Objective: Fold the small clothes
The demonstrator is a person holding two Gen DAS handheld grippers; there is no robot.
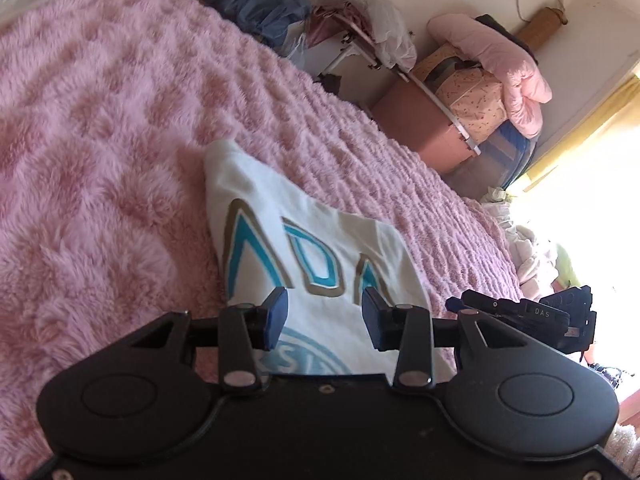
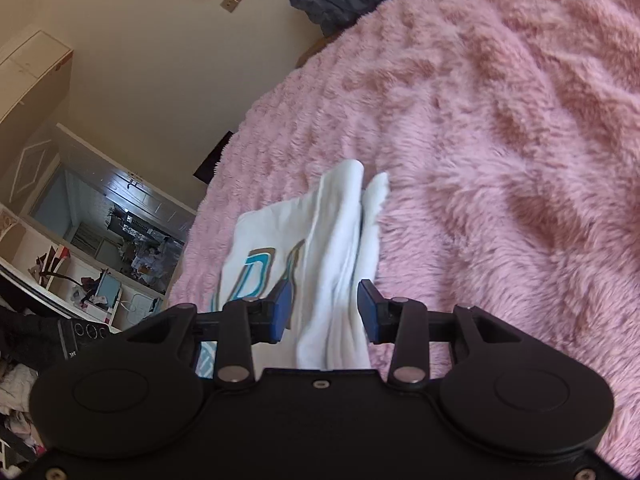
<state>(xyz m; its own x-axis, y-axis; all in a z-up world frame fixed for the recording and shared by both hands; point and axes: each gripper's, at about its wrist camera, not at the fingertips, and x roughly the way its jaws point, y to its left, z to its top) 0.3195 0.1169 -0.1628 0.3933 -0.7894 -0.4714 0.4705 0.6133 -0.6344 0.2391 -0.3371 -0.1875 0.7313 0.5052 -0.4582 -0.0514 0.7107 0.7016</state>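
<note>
A small white T-shirt [image 1: 320, 216] with blue and tan letters lies on the pink fluffy blanket [image 1: 120, 120]. My left gripper [image 1: 325, 312] hovers over its printed front, open, with only flat cloth showing in the gap between the blue pads. In the right wrist view the shirt [image 2: 340, 240] is bunched into a long folded ridge that runs between the fingers of my right gripper [image 2: 324, 308]. Those jaws stand open, and the pads sit beside the ridge without squeezing it. The right gripper's black body [image 1: 520, 314] shows at the shirt's right side in the left wrist view.
The blanket [image 2: 500, 140] covers the whole bed. Beyond its far edge are a blue bag [image 1: 256, 0], a pink quilt on boxes [image 1: 492, 64] and a bright window. In the right wrist view a cream wall, a wardrobe [image 2: 32, 80] and cluttered shelves [image 2: 100, 280] lie left of the bed.
</note>
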